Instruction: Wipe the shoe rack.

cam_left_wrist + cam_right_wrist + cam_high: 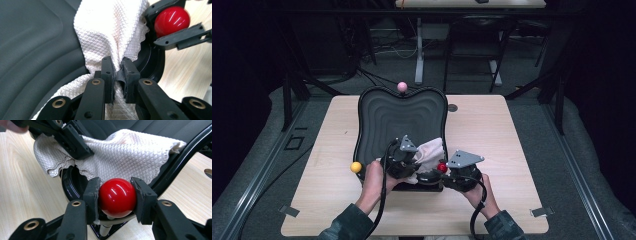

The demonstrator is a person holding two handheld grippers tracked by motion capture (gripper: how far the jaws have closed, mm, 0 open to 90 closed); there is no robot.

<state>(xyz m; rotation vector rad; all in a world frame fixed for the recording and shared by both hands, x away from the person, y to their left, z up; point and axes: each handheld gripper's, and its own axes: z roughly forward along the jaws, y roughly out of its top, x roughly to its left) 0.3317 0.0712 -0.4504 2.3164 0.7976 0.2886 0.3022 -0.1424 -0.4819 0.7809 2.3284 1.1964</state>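
A black ribbed tray lies on the wooden table. A white quilted cloth is draped over its near right corner. My left gripper is shut on a fold of the cloth, above the tray floor. My right gripper is shut on a red ball that stands on a short stem at the tray's rim. The cloth hangs just behind the ball, with the left gripper pinching its edge. From above, the red ball sits between both hands.
A pink ball stands at the tray's far edge and a yellow ball at its near left corner. A round grommet is set in the table at the back right. Tape marks sit near the front corners.
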